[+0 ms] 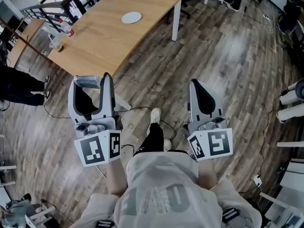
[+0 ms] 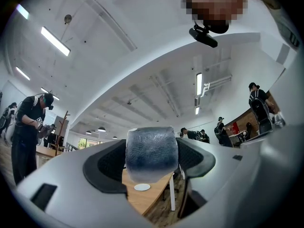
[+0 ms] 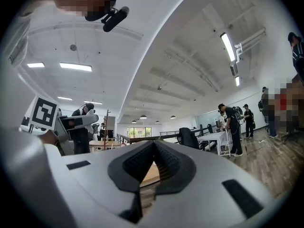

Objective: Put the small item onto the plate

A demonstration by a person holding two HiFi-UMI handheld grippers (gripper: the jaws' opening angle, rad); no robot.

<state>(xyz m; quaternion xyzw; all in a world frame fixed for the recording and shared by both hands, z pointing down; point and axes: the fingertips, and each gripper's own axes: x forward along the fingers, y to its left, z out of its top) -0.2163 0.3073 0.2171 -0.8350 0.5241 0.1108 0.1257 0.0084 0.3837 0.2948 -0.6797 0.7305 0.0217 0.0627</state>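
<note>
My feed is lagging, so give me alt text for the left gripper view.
The left gripper is shut on the small item, a grey-blue roll filling the gap between its jaws. Beyond and below it, a white plate lies on a wooden table, apart from the gripper.

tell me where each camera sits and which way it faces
Head view: on the person's head, facing steeply down at floor, table and plate; shows shirt, leg, left hand-held gripper and right hand-held gripper.
Left gripper view: on the left hand-held gripper, looking along its jaws, shut on the small item.
Right gripper view: on the right hand-held gripper, looking along its shut, empty jaws across the room.
Shared: head and left gripper views both show the plate.
</note>
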